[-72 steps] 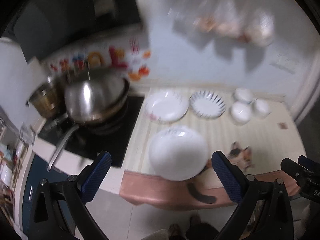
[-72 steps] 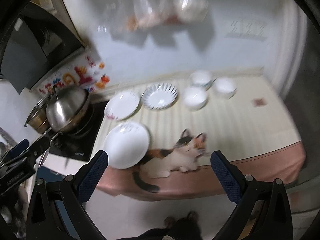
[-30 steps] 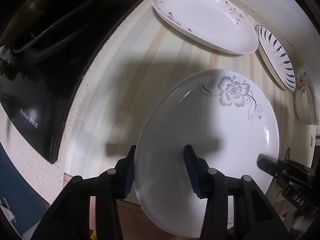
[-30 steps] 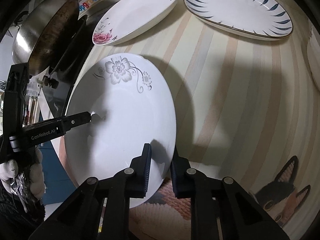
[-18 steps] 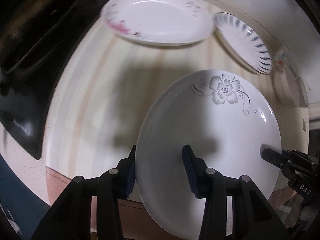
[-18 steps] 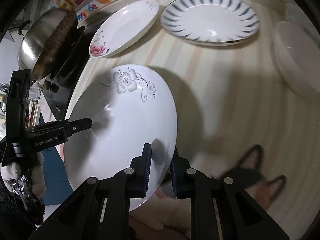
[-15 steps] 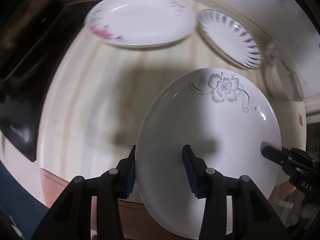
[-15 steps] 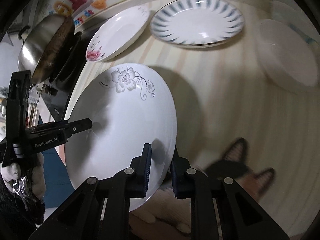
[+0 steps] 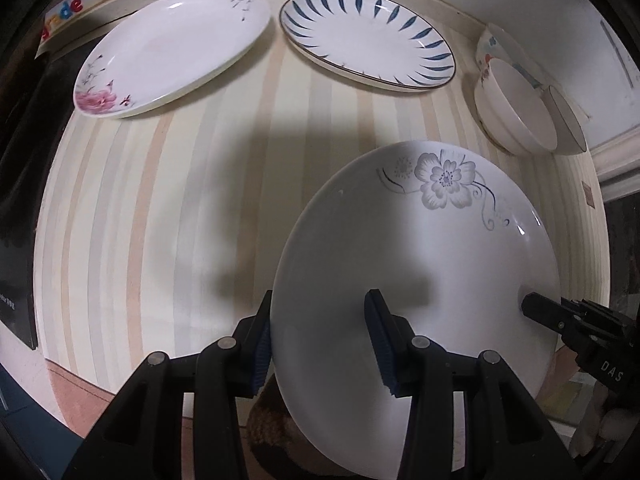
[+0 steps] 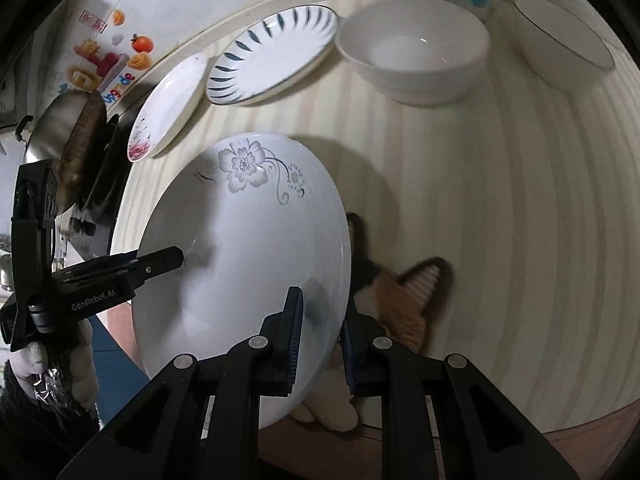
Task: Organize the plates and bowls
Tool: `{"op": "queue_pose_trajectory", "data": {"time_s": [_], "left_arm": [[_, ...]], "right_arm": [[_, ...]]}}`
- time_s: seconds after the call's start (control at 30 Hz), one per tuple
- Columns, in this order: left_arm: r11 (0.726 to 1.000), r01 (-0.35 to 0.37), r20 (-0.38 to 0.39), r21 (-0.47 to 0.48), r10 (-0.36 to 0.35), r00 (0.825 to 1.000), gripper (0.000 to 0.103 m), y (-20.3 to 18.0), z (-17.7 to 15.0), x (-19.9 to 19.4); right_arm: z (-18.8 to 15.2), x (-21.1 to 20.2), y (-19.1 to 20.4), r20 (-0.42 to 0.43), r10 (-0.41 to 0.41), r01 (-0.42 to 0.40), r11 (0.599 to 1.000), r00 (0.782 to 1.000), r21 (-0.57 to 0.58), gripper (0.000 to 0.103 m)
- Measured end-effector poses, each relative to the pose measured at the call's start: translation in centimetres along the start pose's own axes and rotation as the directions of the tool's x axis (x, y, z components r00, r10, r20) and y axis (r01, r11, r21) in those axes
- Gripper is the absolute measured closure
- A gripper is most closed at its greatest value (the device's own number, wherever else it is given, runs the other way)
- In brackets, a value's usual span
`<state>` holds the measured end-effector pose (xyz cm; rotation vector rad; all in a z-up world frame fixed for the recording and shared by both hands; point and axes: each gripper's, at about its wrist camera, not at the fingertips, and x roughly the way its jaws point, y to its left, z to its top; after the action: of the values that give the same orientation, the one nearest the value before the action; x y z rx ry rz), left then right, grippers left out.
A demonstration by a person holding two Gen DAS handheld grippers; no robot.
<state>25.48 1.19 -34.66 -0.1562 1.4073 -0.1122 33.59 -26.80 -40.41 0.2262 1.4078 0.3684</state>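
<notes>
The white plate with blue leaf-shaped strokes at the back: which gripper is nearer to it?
Neither clearly. The left gripper and right gripper each clamp opposite edges of the grey-flower plate, in front of the blue-stroked plate; the left's side looks slightly closer.

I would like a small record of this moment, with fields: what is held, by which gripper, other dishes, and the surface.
held item: grey-flower plate, tilted, off the counter
left gripper: shut on the plate's near-left rim
right gripper: shut on the plate's near-right rim
other plates: pink-flower plate and blue-leaf plate, side by side at the back
bowls: three white bowls grouped to the right of the blue-leaf plate
surface: striped counter
beside the counter: black cooktop, on the left
</notes>
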Motion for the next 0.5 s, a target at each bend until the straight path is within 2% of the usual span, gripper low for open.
{"op": "queue_pose_trajectory", "data": {"time_s": [0.23, 0.5], "left_arm": [[0.998, -0.049, -0.006, 0.028, 0.049, 0.999, 0.063, -0.8, 1.6, 1.6], [0.998, -0.058, -0.037, 0.030, 0.059, 0.998, 0.062, -1.1, 1.9, 3.2]], "right_arm": [[-0.7, 0.7, -1.0, 0.003, 0.001, -0.001, 1.000, 1.000, 0.022, 0.083], [-0.6, 2.2, -0.8, -0.024, -0.001, 0.002, 0.999, 1.000, 0.046, 0.083]]}}
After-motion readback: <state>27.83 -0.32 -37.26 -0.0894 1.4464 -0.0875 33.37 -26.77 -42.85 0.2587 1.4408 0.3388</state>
